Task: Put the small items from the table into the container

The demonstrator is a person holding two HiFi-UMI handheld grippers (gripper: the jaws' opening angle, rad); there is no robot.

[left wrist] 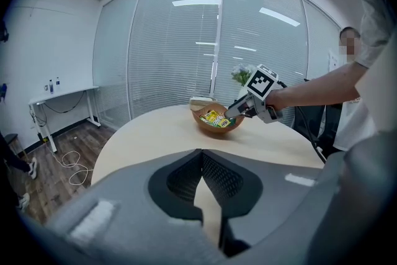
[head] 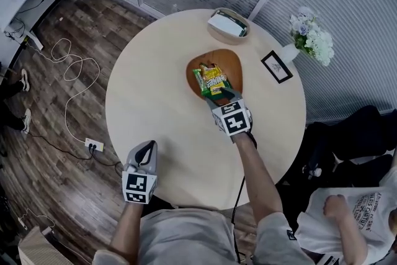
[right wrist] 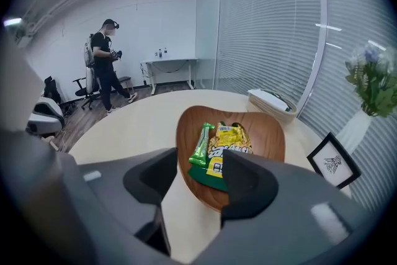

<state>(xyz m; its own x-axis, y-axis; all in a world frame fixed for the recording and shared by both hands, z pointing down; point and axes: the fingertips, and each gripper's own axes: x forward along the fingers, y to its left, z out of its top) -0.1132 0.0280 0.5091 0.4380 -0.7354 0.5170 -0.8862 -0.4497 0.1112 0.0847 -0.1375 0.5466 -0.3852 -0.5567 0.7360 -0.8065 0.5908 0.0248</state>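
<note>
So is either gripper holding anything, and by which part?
Nothing is held. The right gripper has its jaws apart over the near rim of the wooden bowl, where the snack packets lie loose; the left gripper is shut and empty.

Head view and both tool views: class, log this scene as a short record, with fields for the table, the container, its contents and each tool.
table: round table, pale wood
container: brown wooden bowl, near the table's middle
contents: yellow packet, green stick packet
left tool: jaws together, empty, at the table's near edge
right tool: jaws apart, over the bowl's near rim, gripping nothing
also on table: framed picture, vase of flowers, tray
</note>
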